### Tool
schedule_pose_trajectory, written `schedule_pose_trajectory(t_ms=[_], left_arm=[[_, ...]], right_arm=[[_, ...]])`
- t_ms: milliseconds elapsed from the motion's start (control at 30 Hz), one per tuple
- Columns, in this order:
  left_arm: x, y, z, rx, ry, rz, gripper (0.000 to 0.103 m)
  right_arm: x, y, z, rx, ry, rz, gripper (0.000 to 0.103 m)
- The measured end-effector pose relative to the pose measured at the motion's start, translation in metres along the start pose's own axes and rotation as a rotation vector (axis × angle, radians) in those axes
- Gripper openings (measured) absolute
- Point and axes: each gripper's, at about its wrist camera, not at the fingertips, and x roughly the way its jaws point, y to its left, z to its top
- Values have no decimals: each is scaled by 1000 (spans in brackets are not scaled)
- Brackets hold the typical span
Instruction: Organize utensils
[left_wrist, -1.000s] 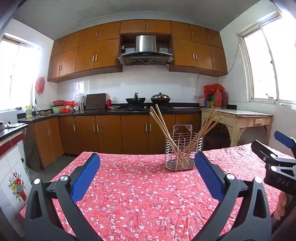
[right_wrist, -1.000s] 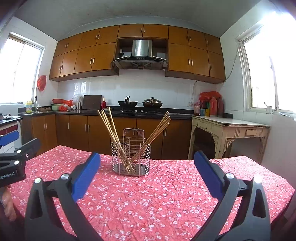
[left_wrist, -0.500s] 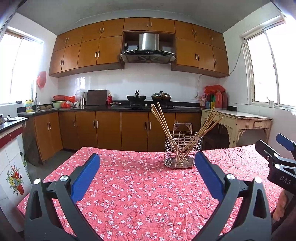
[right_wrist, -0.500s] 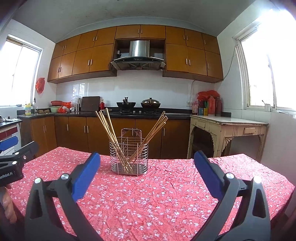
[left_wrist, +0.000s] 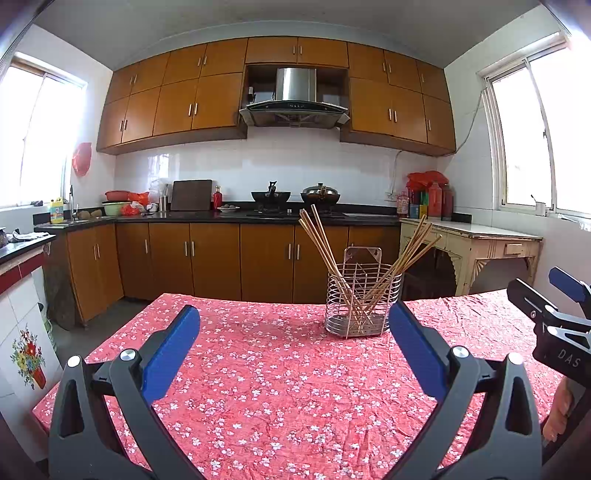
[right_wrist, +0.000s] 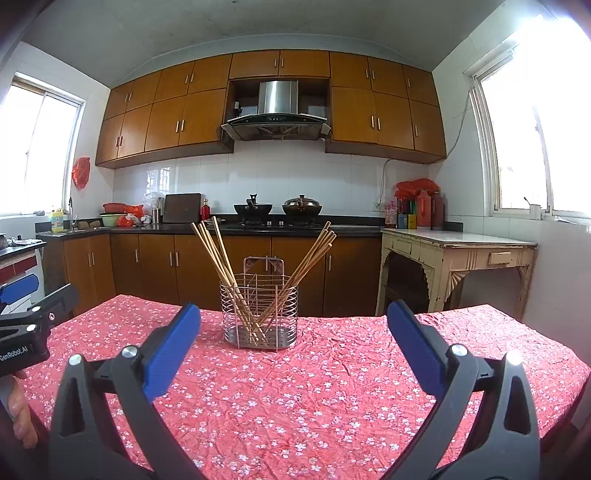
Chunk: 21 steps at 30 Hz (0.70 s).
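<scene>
A wire utensil holder (left_wrist: 363, 300) stands upright on the red floral tablecloth (left_wrist: 280, 373), towards the far side of the table. Several wooden chopsticks (left_wrist: 321, 243) stand in it, fanned left and right. It also shows in the right wrist view (right_wrist: 259, 310) with its chopsticks (right_wrist: 218, 251). My left gripper (left_wrist: 293, 343) is open and empty, held above the cloth, short of the holder. My right gripper (right_wrist: 293, 345) is open and empty, also short of the holder. Each gripper shows at the edge of the other's view.
Wooden kitchen cabinets (left_wrist: 207, 258) and a dark counter with pans (left_wrist: 295, 195) run behind the table. A cream side table (left_wrist: 476, 243) stands at the right wall. The table's left edge (left_wrist: 110, 339) drops to the floor.
Both grippers have drawn back and risen a little, so the holder sits slightly farther off and higher in both views. Both stay open. The holder and chopsticks have not moved.
</scene>
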Motion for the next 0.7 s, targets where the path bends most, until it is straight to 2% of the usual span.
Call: schedule_pose_trajectory(t_ms=[700], left_arm=[[1,-1,2,-18,5,-3,101]], right_arm=[[0,-1,-2,8,1,5,99]])
